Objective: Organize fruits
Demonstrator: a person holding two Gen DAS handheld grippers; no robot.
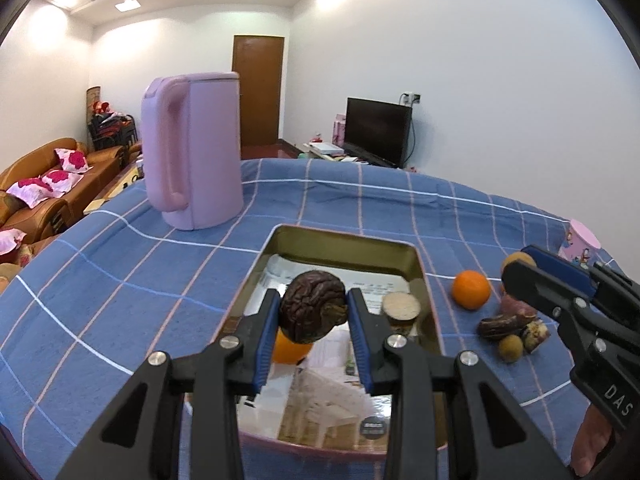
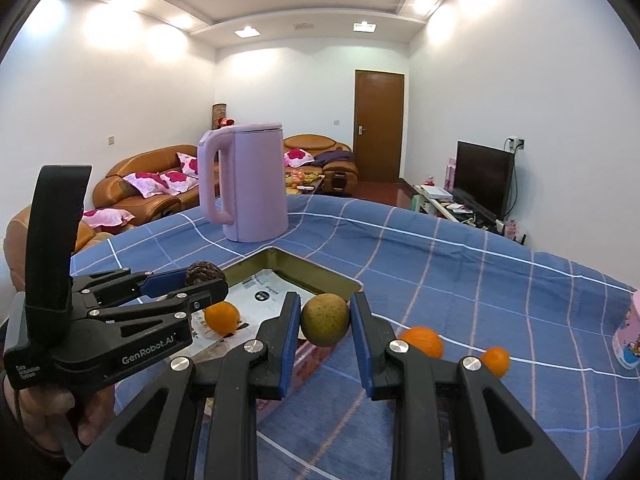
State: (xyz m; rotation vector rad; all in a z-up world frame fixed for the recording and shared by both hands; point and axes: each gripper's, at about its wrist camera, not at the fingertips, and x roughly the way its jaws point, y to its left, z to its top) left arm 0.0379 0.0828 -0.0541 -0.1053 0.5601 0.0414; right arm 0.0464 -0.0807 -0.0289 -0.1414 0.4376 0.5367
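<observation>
over the metal tin (image 1: 416,258), your left gripper (image 1: 313,310) clamps a wrinkled dark fruit (image 1: 313,307), while your right gripper (image 2: 325,320) pinches a round tan fruit (image 2: 325,319) beside the tin.

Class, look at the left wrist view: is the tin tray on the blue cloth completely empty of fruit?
No. An orange lies inside the tin tray, partly hidden below the dark wrinkled fruit held in the left hand-held gripper.

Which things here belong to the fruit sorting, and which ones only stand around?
Job: wrinkled dark fruit in left gripper; tan round fruit in right gripper; gold tray; orange on cloth.
Just there: pink kettle; pink cup.
</observation>
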